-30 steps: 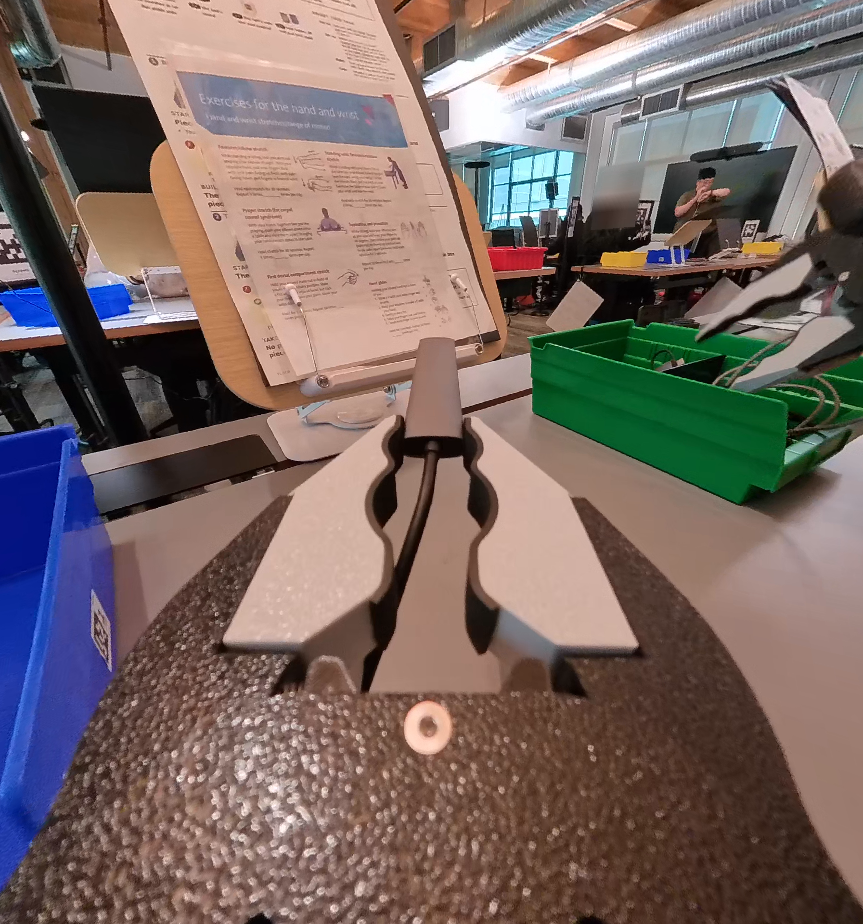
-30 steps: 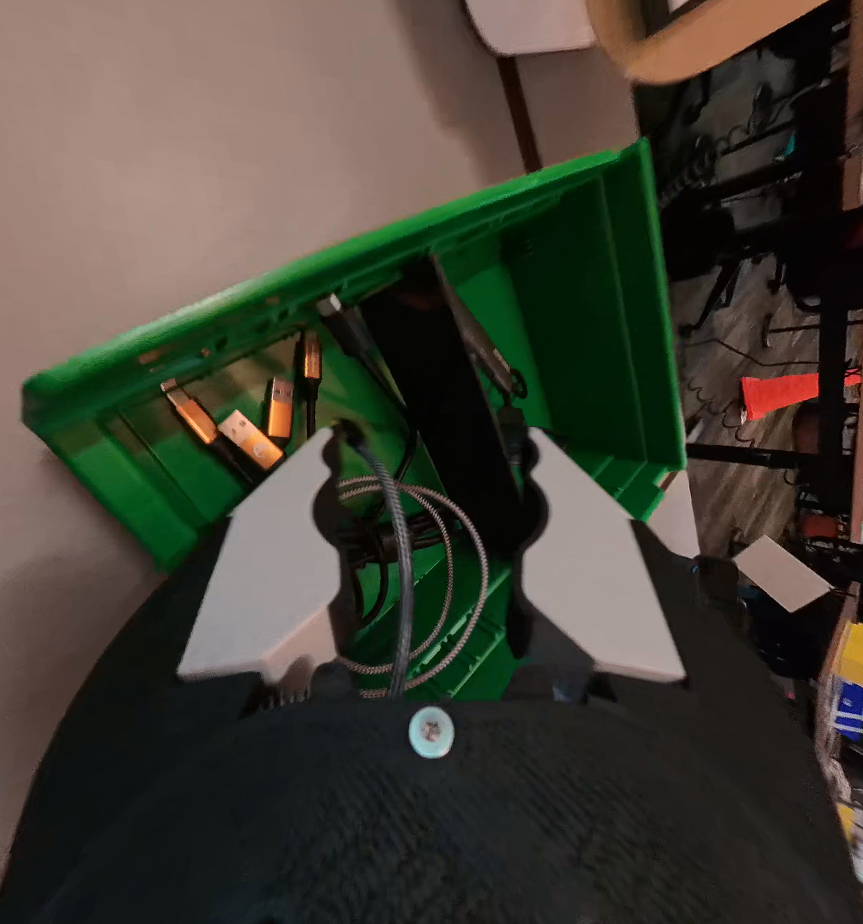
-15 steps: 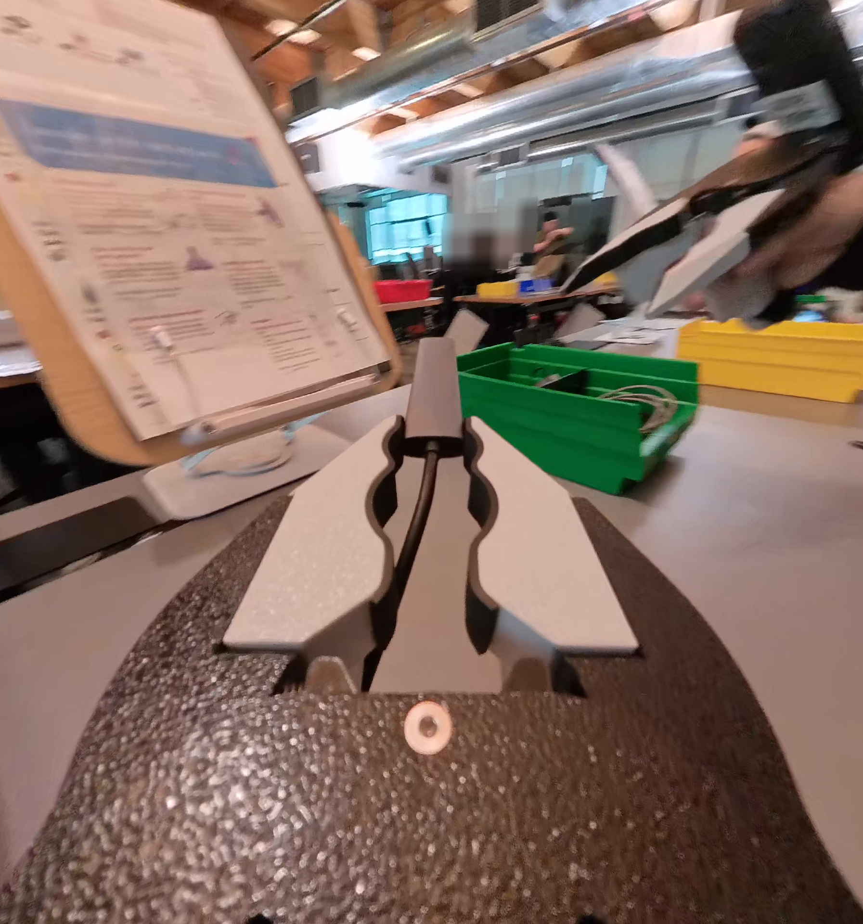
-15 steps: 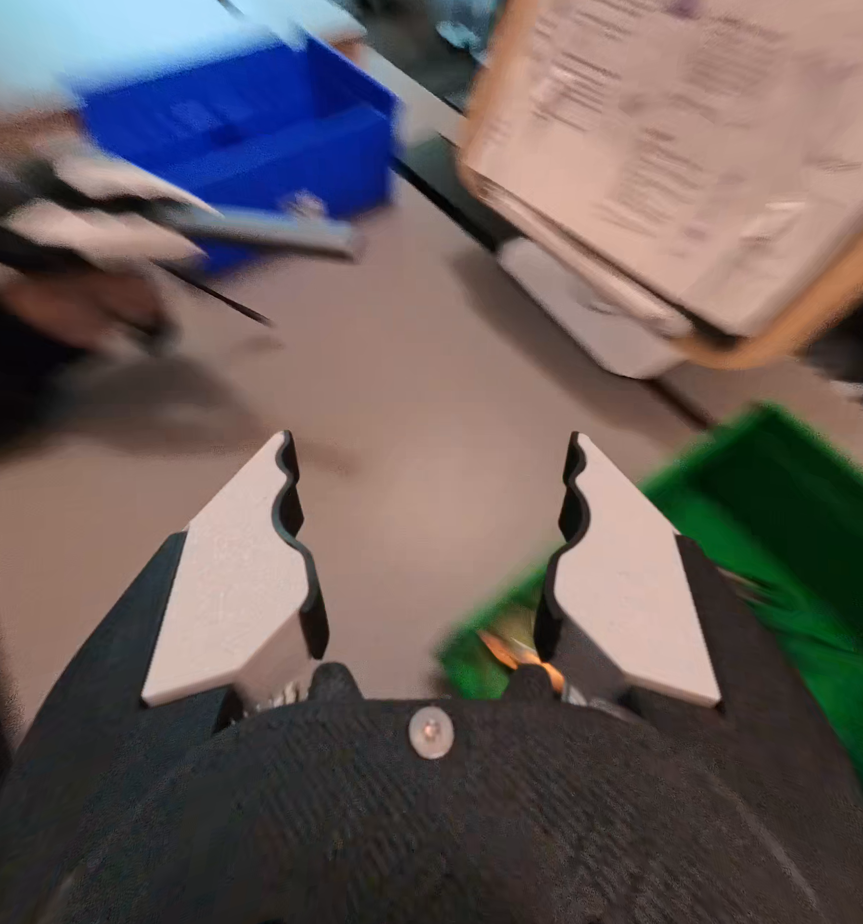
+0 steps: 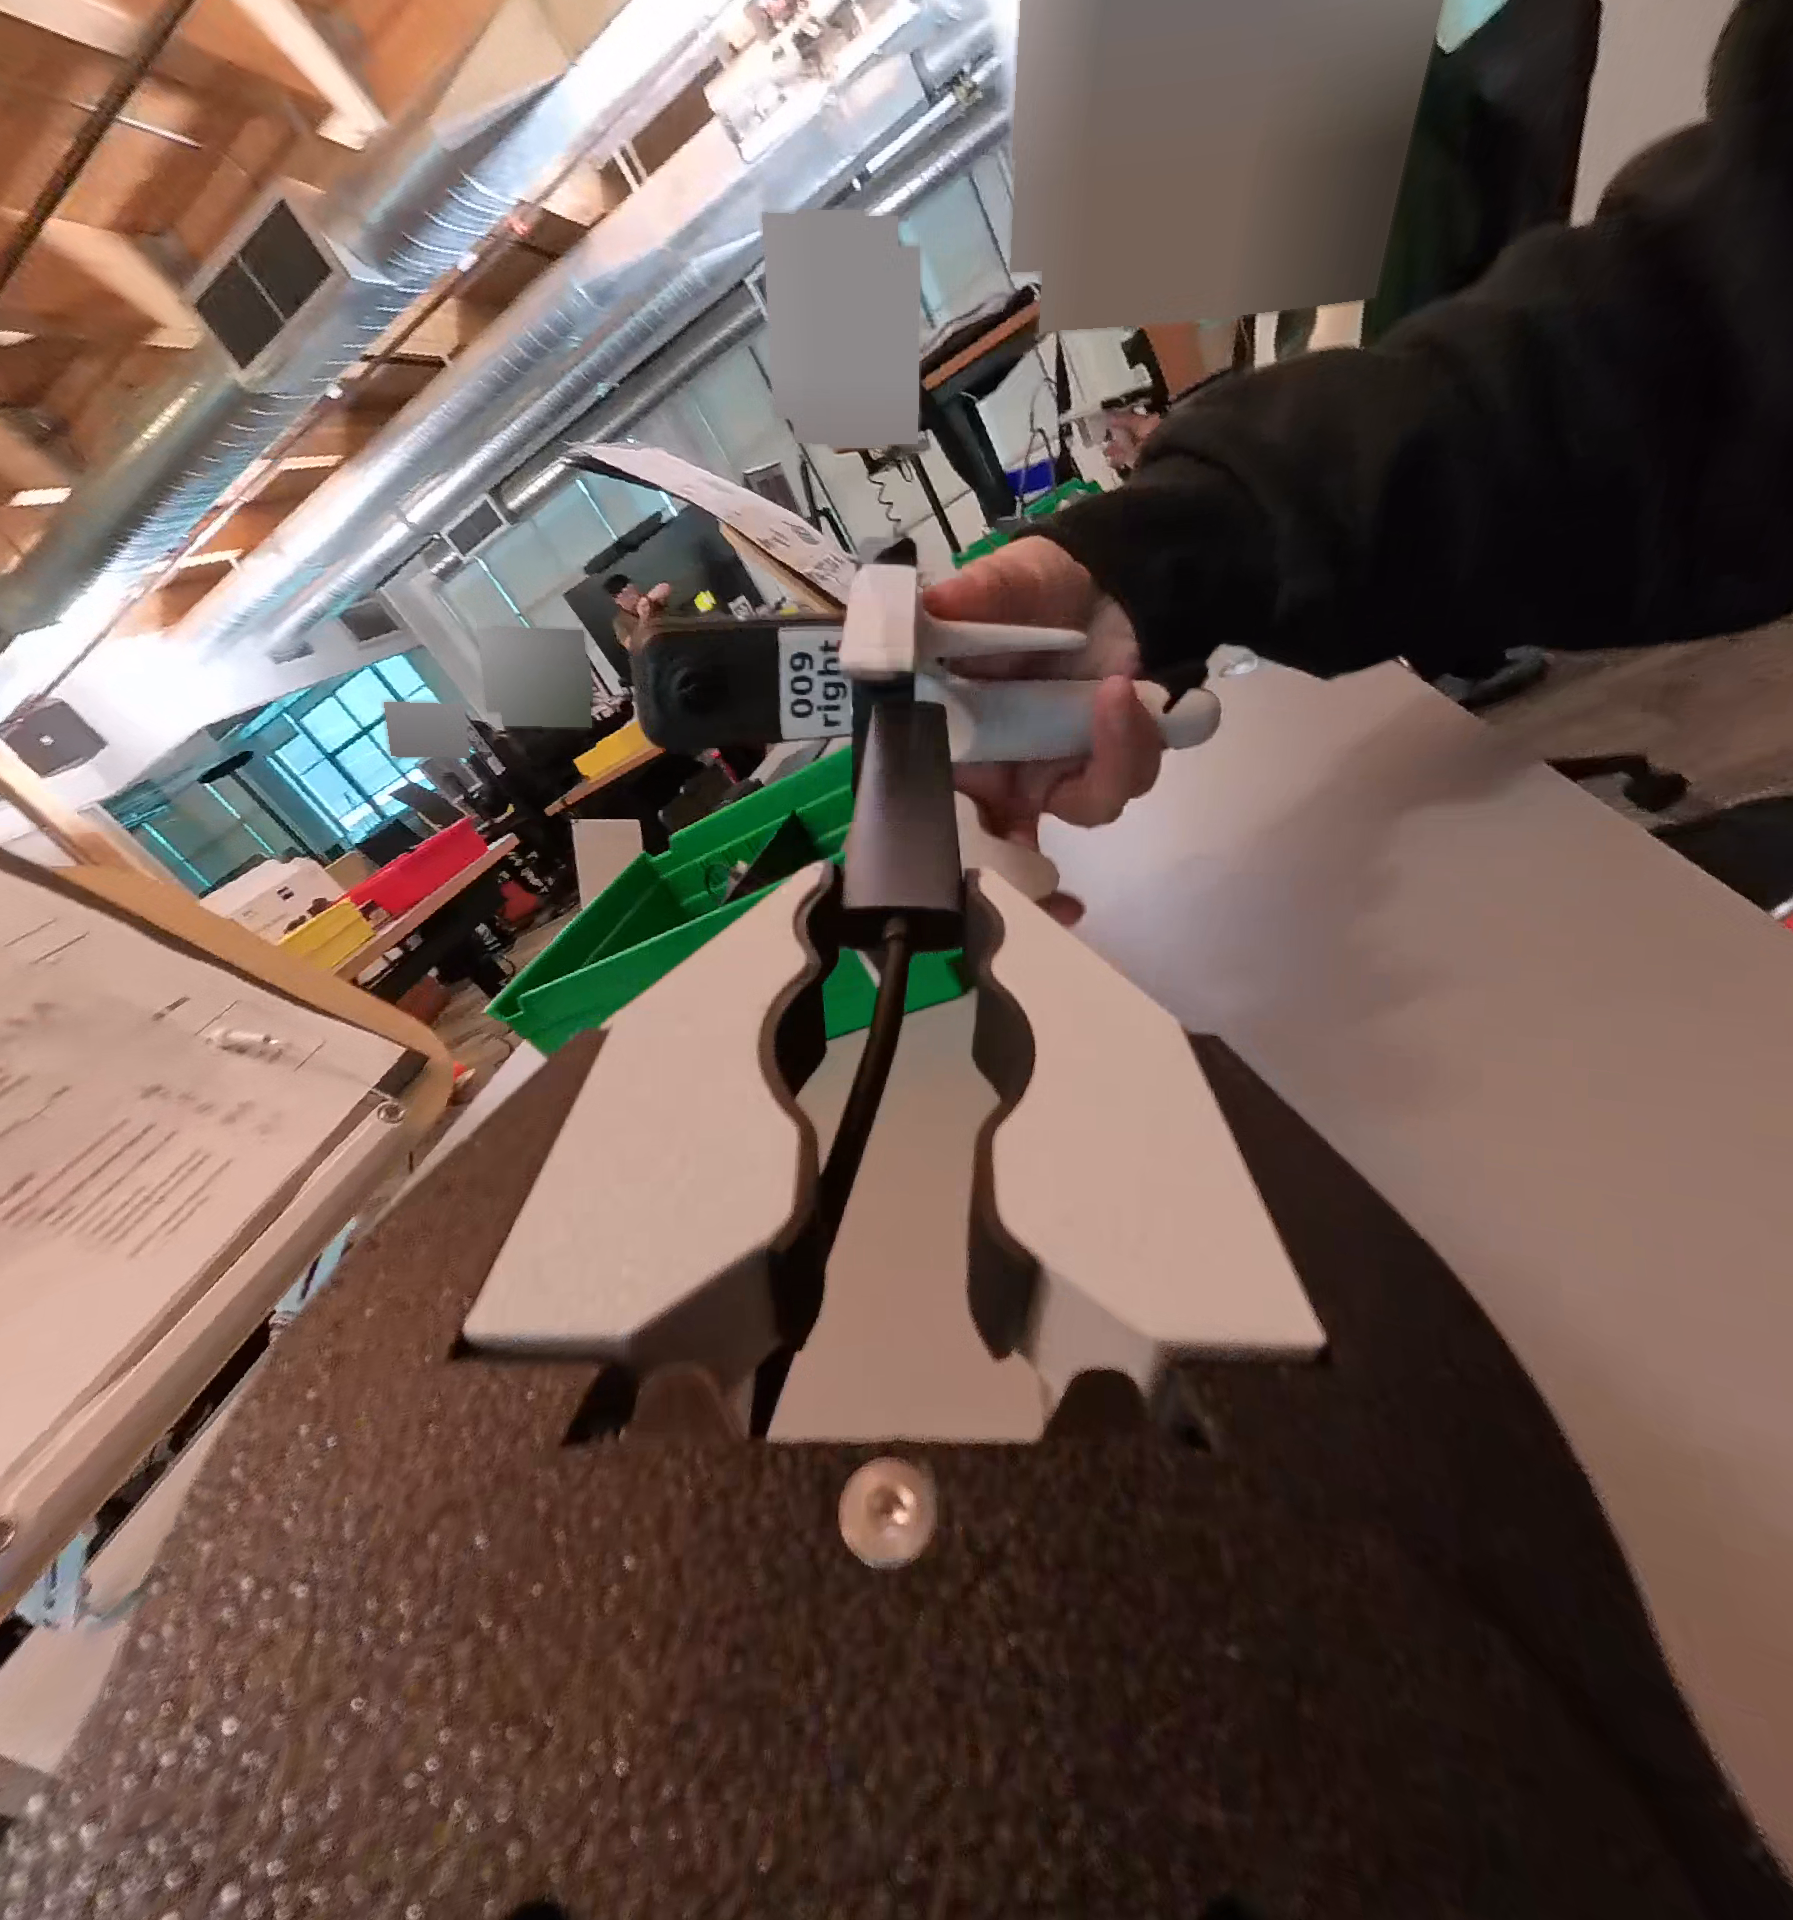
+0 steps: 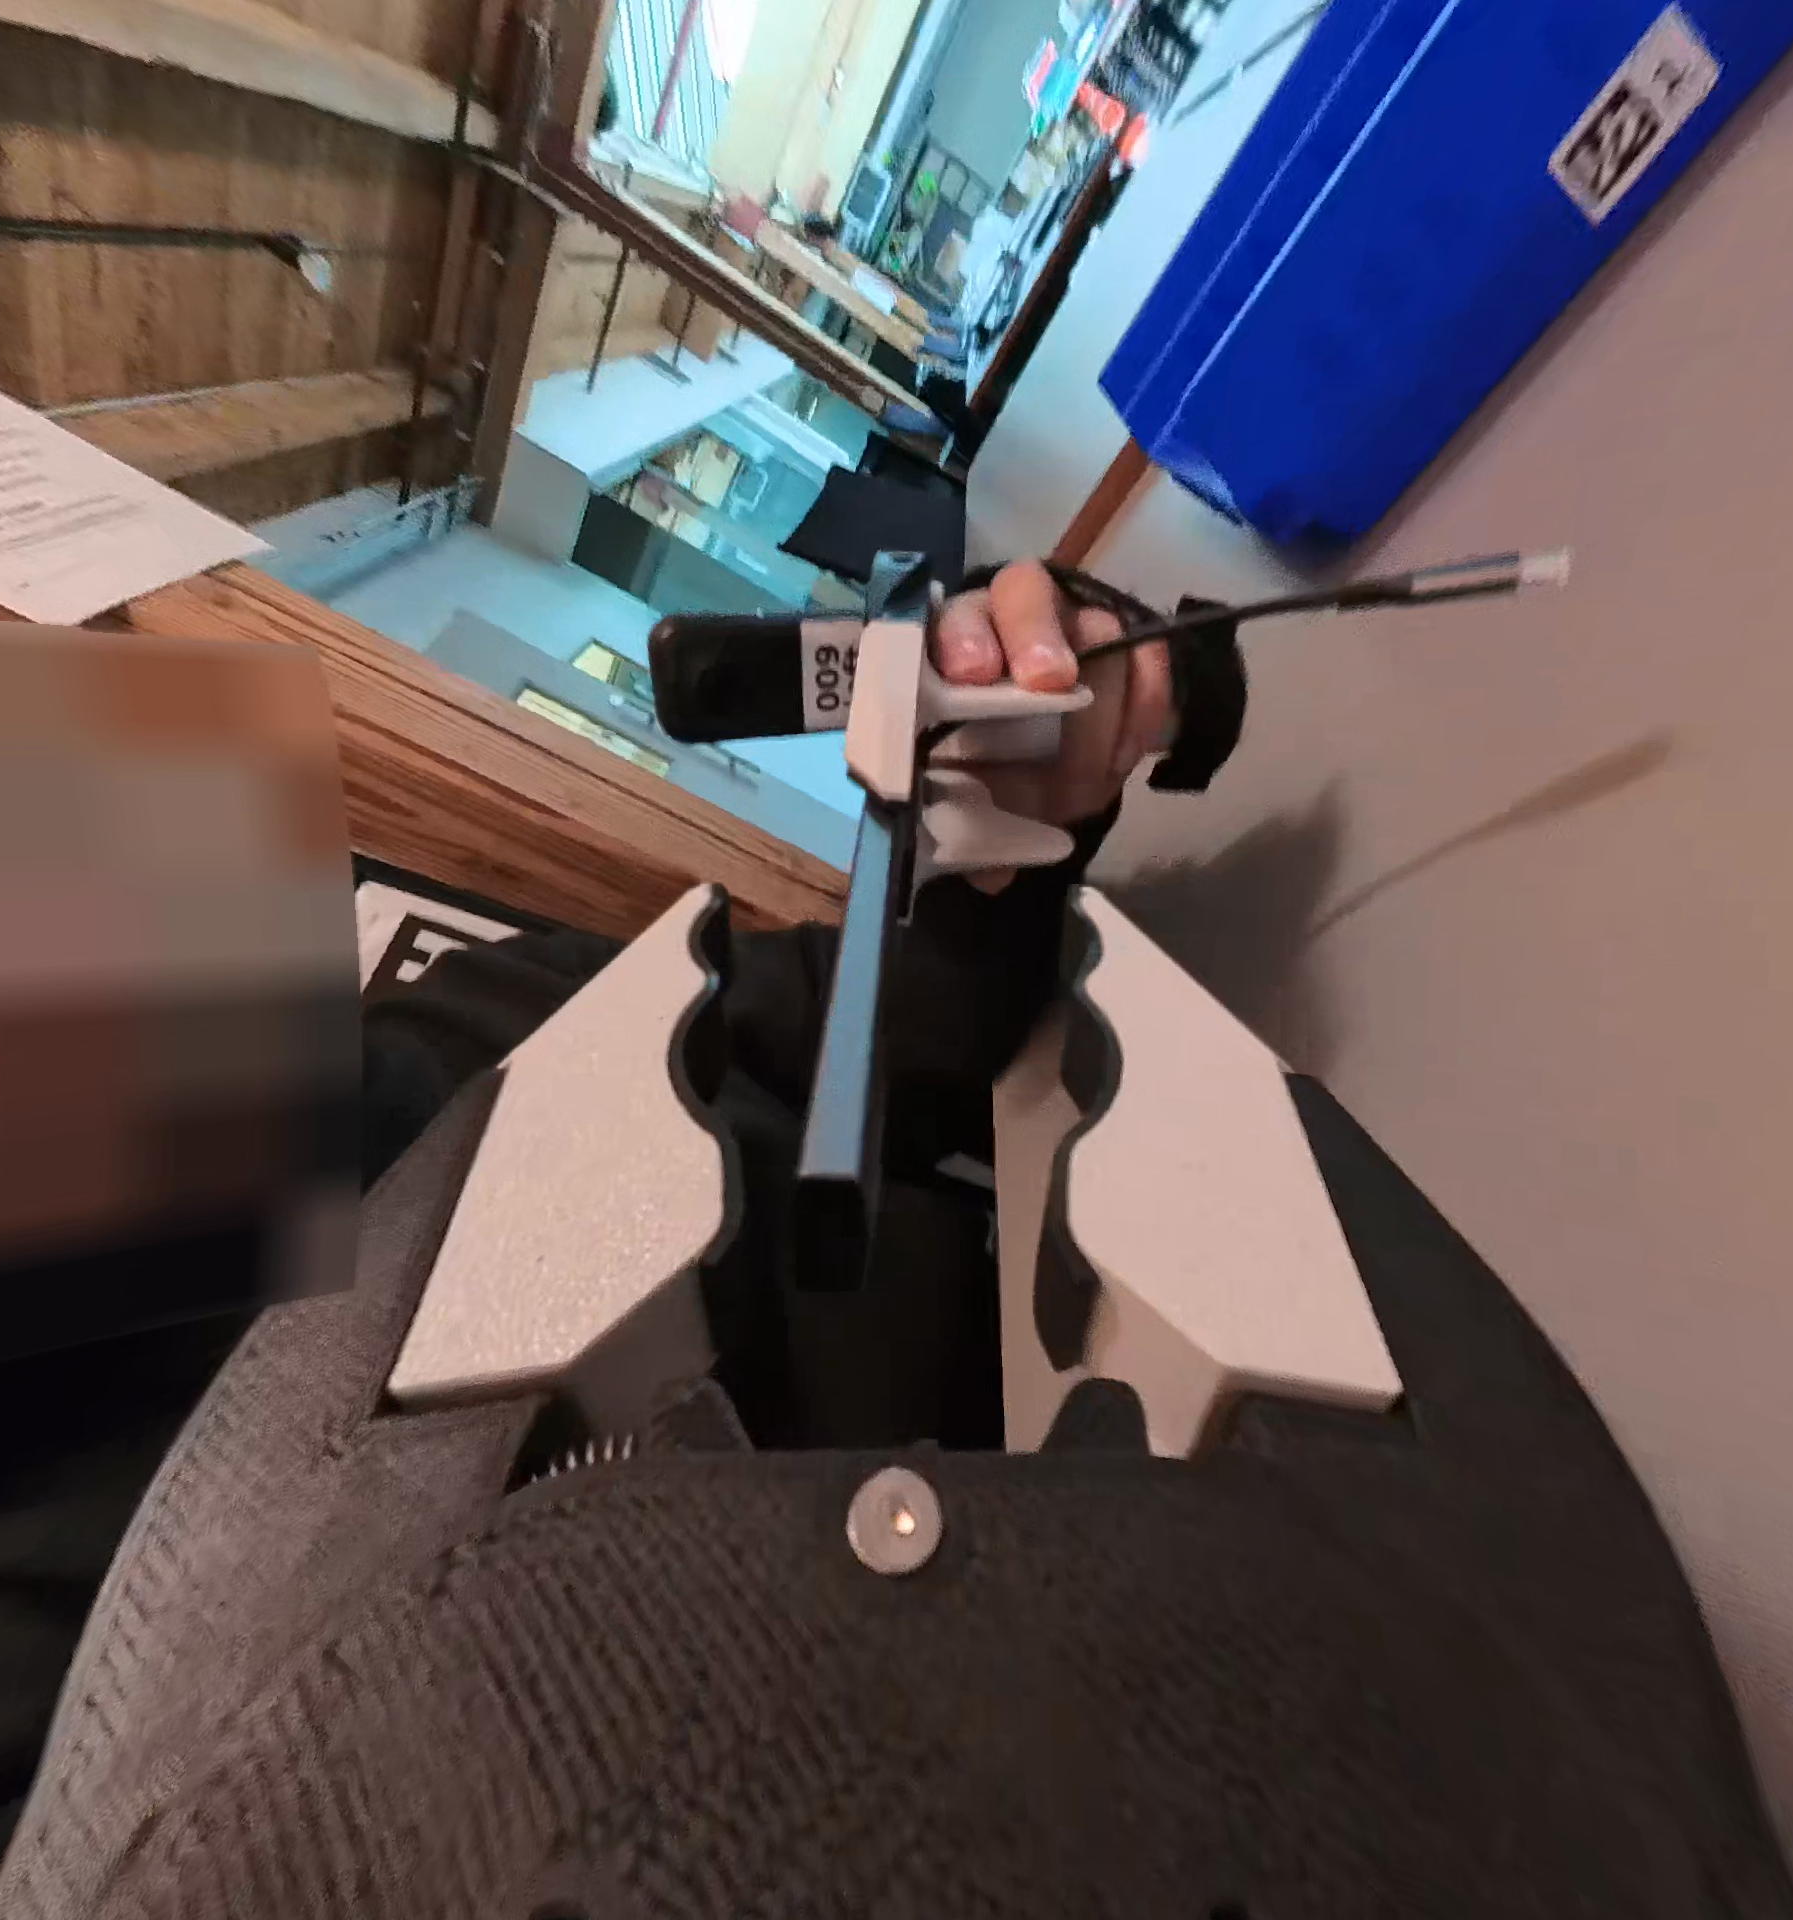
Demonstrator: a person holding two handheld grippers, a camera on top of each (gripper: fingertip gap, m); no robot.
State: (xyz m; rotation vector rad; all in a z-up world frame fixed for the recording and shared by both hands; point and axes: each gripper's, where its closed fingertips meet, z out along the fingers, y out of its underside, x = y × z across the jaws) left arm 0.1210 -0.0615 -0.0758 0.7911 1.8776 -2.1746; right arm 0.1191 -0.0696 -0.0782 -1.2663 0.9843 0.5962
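My left gripper [image 5: 897, 904] is shut on a dark grey slim adapter [image 5: 900, 810] whose black cable [image 5: 861, 1101] runs back between the fingers. The adapter sticks out forward, toward the other hand-held gripper, whose camera body [image 5: 705, 686] faces me with a hand [image 5: 1068, 717] on its handle. In the right wrist view my right gripper [image 6: 892, 914] is open. The adapter's free end [image 6: 850, 1049] lies between the fingers [image 6: 601, 1164], not clearly touching either. The cable's plug end [image 6: 1526, 569] hangs out to the right, above the grey table [image 6: 1598, 935].
A green bin [image 5: 663, 935] stands on the table behind the adapter. A paper sheet on a wooden stand [image 5: 144, 1122] is close on the left. A blue bin [image 6: 1391, 260] sits at the table's far side. A dark sleeve [image 5: 1494, 416] reaches in from the right. Both grippers' tips are close together, under 4 cm apart.
My right gripper left the green bin, swung round to face the left one and now has the adapter's end between its open fingers. My left gripper turned right and tilted, still gripping the adapter.
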